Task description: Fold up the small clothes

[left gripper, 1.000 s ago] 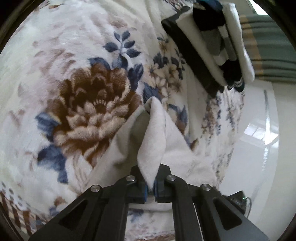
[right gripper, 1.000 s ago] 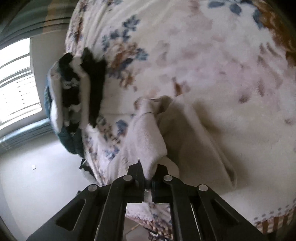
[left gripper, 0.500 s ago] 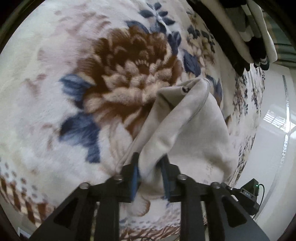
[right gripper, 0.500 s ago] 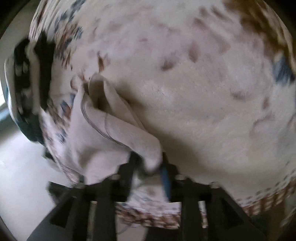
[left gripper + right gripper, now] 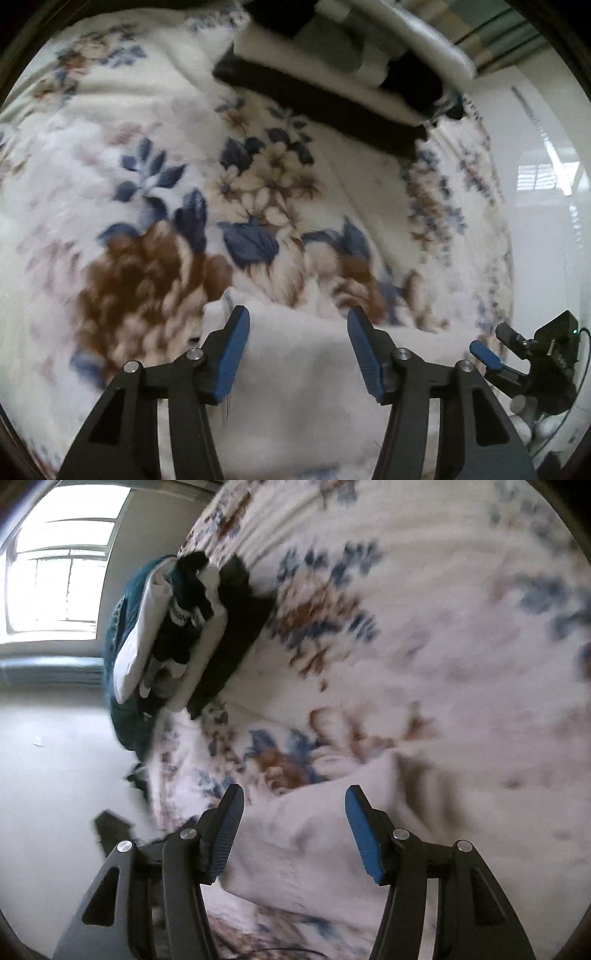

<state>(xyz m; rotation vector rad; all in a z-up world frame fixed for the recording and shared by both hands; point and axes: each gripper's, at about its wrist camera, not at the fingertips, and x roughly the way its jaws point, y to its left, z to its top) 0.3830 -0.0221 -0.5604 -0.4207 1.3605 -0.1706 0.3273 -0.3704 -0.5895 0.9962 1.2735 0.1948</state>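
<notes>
A small cream-white garment (image 5: pixel 306 384) lies flat on the flowered blanket (image 5: pixel 147 155) just under and in front of my left gripper (image 5: pixel 298 321), which is open with nothing between its blue pads. In the right wrist view the same garment (image 5: pixel 314 834) lies below my right gripper (image 5: pixel 294 800), which is also open and empty. The right gripper's blue fingertips (image 5: pixel 484 354) show at the right edge of the left wrist view, beside the garment.
A stack of folded black, white and teal clothes (image 5: pixel 332 74) sits at the far end of the blanket, also in the right wrist view (image 5: pixel 177 627). The blanket's edge drops to a pale floor (image 5: pixel 48 768). A bright window (image 5: pixel 55 572) is beyond.
Both grippers were shut on the cream garment and lowered it to the blanket. Now both have opened and let go, and the garment lies flat.
</notes>
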